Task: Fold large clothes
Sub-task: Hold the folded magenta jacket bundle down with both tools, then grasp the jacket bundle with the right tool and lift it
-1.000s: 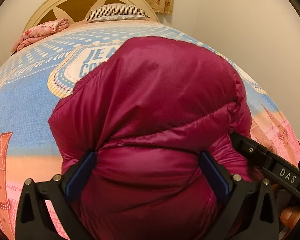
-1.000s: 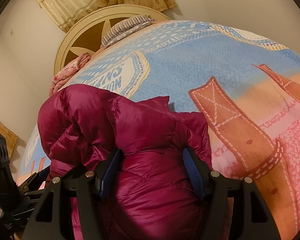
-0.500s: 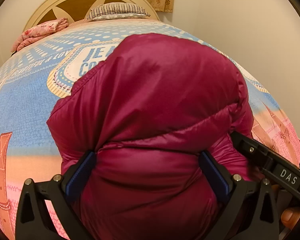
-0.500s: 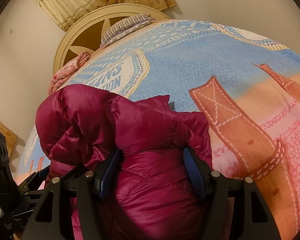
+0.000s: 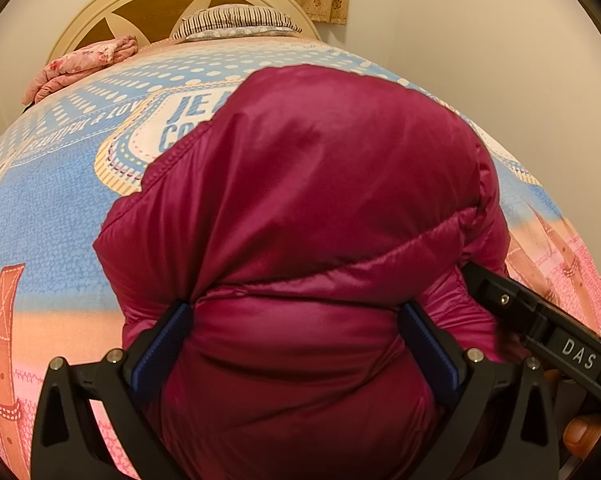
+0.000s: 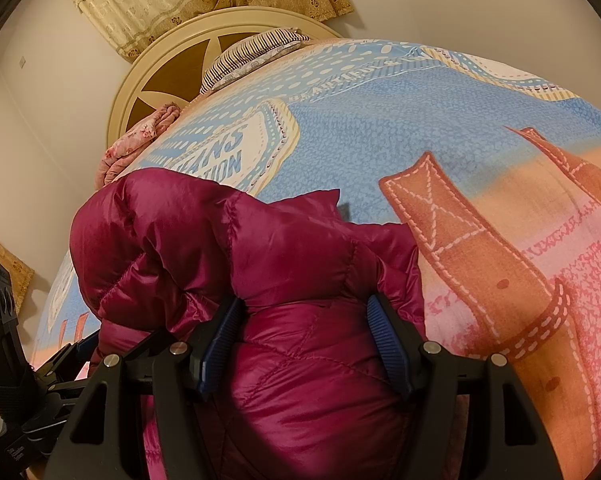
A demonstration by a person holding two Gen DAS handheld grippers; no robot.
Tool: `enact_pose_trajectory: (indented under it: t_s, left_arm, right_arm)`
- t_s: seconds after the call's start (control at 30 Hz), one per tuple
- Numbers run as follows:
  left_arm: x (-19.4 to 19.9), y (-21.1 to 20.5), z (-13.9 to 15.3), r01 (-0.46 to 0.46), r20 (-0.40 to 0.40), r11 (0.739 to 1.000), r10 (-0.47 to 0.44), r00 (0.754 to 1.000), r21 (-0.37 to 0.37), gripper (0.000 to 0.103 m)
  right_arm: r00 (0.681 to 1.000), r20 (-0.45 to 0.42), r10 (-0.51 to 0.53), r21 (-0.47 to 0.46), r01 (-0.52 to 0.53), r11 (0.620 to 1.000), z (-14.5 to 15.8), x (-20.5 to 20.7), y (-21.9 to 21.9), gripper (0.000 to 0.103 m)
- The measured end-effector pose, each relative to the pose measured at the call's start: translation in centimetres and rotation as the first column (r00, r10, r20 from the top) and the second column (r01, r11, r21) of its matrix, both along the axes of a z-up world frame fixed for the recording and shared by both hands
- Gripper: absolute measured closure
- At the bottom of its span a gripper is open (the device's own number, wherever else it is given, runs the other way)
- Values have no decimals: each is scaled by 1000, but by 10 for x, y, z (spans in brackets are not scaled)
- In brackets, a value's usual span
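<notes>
A puffy magenta down jacket (image 5: 320, 160) lies bunched on the bed near its front edge. In the left wrist view my left gripper (image 5: 296, 320) holds a thick fold of it, both blue pads pressed into the fabric. In the right wrist view the same jacket (image 6: 172, 220) bulges to the left. My right gripper (image 6: 305, 308) clamps another quilted fold of it, with the pads dug into the padding. Both grippers point down at the bed, side by side. The jacket's underside and sleeves are hidden.
The bed cover (image 6: 420, 128) is blue, orange and pink with printed belts and lettering. A striped pillow (image 5: 236, 20) and a folded pink floral blanket (image 5: 88, 60) lie by the round cream headboard (image 6: 168, 60). Beige curtains hang behind. A thumb (image 5: 580, 432) shows at the lower right.
</notes>
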State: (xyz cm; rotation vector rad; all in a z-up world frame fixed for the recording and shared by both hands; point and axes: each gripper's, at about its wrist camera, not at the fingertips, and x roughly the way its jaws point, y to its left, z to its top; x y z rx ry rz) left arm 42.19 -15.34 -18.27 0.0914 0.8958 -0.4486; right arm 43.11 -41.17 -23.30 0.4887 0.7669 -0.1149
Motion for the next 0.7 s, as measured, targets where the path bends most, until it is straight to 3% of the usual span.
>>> enact_pose_trajectory:
  t_s: [0.33, 0.43, 0.53, 0.6, 0.7]
  left_arm:
    - [-4, 3, 3, 5, -3, 1000, -5, 1000, 5, 0]
    - [-17, 18, 14, 1, 37, 1000, -2, 999, 17, 0]
    - [-39, 55, 24, -8, 88, 999, 13, 996, -46, 0]
    - [-49, 76, 20, 5, 66, 995, 1, 998, -98, 0]
    - [-51, 93, 14, 0, -3, 982, 0, 1000, -187, 0]
  right_arm:
    - [1000, 9, 0, 7, -1, 1000, 1, -1, -1, 36]
    - [999, 31, 14, 28, -14, 1000, 7, -10, -6, 35]
    - [996, 86, 12, 6, -13, 1000, 21, -37, -14, 17]
    - [997, 81, 9, 6, -10, 1000, 23, -47, -22, 16]
    - [999, 26, 35, 78, -37, 996, 12, -46, -33, 16]
